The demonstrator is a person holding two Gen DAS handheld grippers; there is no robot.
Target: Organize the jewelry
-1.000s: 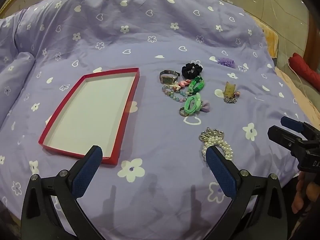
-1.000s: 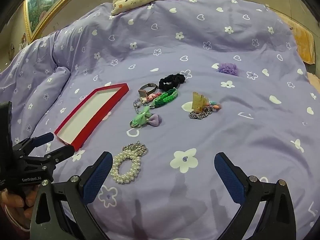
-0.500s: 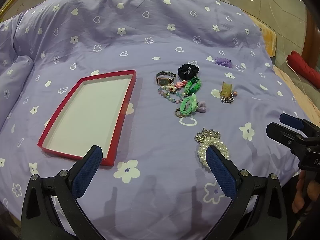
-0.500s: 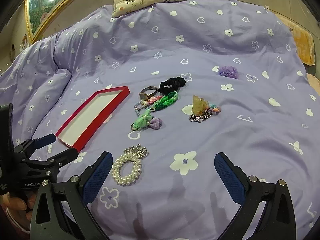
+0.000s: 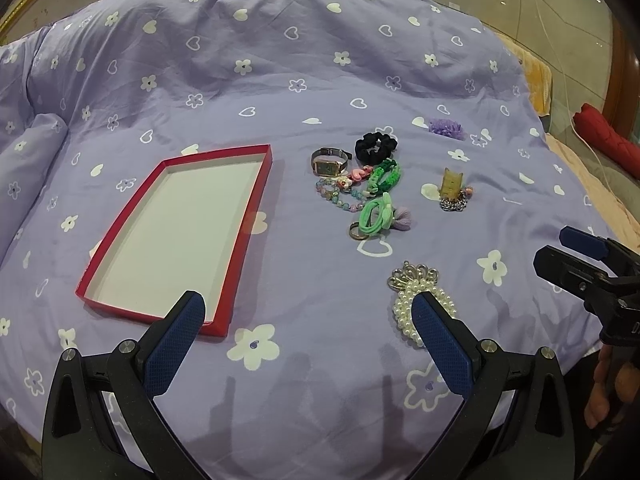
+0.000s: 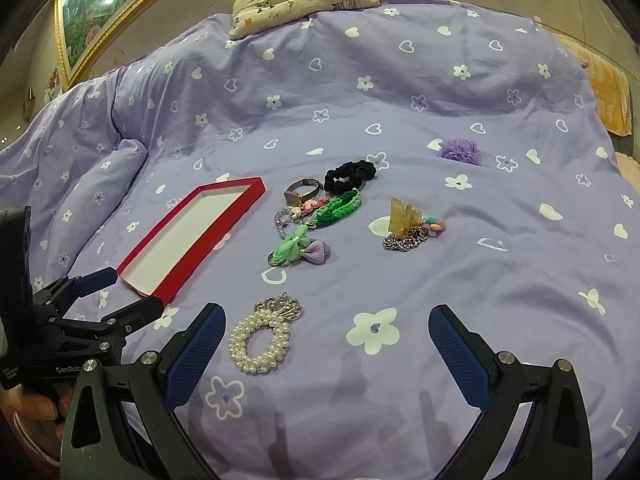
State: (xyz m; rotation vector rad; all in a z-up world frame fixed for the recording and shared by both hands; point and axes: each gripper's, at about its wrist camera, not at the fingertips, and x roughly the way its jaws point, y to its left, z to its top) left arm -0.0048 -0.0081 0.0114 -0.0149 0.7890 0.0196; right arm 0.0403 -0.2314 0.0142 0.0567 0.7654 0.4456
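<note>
Jewelry lies scattered on the purple bedspread (image 5: 320, 80) and nothing is in the red tray (image 5: 256, 184) yet, so we judge the first pick is at hand. We hold the left gripper (image 5: 308, 312) with jaws wide apart and empty, low over the bed just short of the tray's near corner; the right gripper (image 6: 326, 330) also has its jaws spread, holding nothing. The pearl bracelet (image 6: 262, 336) with its silver crown charm lies nearest, just inside the right gripper's left finger, well apart from the cluster of watch (image 5: 329, 162), black scrunchie (image 5: 376, 148), green bands (image 5: 384, 178) and bead strand beyond. To do this well, we would centre the right jaws over one side of the pearl loop, press lightly into the soft quilt so both tips get under the beads, and close slowly; beads may roll, and fabric could bunch up into the pinch
</note>
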